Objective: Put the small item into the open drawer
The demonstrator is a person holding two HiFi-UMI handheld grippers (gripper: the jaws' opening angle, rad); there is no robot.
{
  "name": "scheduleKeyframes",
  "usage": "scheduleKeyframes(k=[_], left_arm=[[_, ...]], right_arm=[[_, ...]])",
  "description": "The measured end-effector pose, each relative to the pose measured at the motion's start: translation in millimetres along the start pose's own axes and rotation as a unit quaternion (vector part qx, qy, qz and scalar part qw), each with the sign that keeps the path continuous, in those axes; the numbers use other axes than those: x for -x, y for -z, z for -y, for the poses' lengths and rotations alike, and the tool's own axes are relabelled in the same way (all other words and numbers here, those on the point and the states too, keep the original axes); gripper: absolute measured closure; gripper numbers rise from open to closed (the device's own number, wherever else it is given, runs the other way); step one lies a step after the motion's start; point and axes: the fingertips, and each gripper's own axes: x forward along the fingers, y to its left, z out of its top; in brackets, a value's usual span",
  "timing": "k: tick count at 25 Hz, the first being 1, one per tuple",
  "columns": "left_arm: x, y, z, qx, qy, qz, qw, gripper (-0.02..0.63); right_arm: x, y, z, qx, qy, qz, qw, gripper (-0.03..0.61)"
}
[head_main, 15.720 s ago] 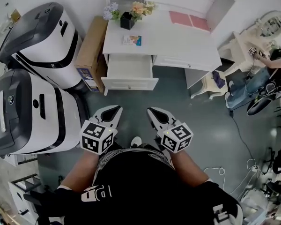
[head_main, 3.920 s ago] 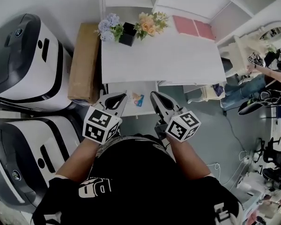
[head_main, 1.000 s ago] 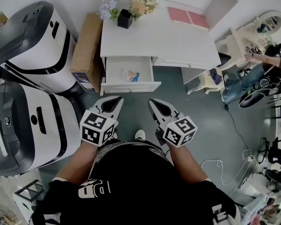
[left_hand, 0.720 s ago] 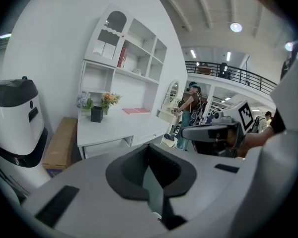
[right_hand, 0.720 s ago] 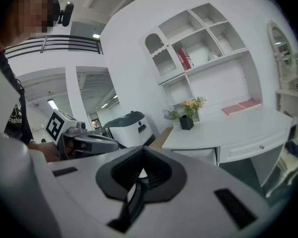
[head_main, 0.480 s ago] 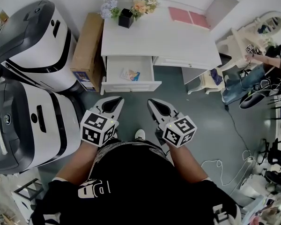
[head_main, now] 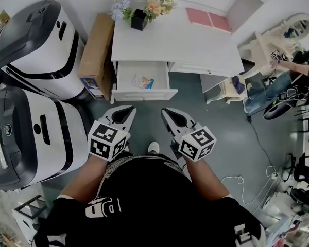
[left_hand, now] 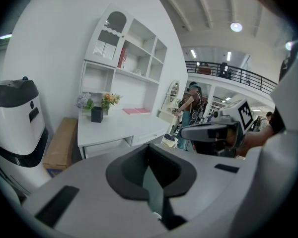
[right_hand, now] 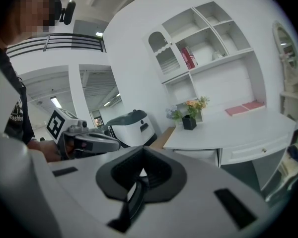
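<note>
- I had the left gripper [left_hand: 150,162] with its jaws pressed together. Its own view showed only the seam where the pads met, with nothing between them.
- The right gripper [right_hand: 139,180] was the same, with its jaws flat on each other and empty.
- I held both side by side, low in front of me, with their tips angled down toward the drawer [head_main: 144,94] and well apart from it. I took this for a resting pose, since nothing was in either grip and there was no reason to spread the jaws.
- Between the grippers and the desk [head_main: 170,45] lay bare floor [head_main: 216,133]. A shoe [head_main: 153,147] showed just below the grippers in the head view.
- The drawer stood pulled out from the desk's left side with its front toward me, far enough to show most of its bottom.
- The item [head_main: 143,81] lay flat on the drawer bottom, near the middle and clear of the walls.
- It looked like a small flat card or packet, pale with blue and orange print, turned slightly askew. It was too small for me to read.
- With it lying inside the open drawer, I judged the task done.
- Farther out, the desk top held only a black pot of flowers [head_main: 140,18] at the back left and a pink pad [head_main: 208,19] at the back right.
- A cardboard box [head_main: 95,50] stood between the desk and two large white machines [head_main: 36,50] on the left.
</note>
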Motion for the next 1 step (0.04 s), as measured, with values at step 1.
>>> scheduleKeyframes(k=[1], left_arm=[[-0.2, 0.1, -0.1, 0.0, 0.0, 0.0, 1.0, 0.6]], right_arm=[[-0.4, 0.0, 0.0, 0.0, 0.0, 0.0, 1.0, 0.572]])
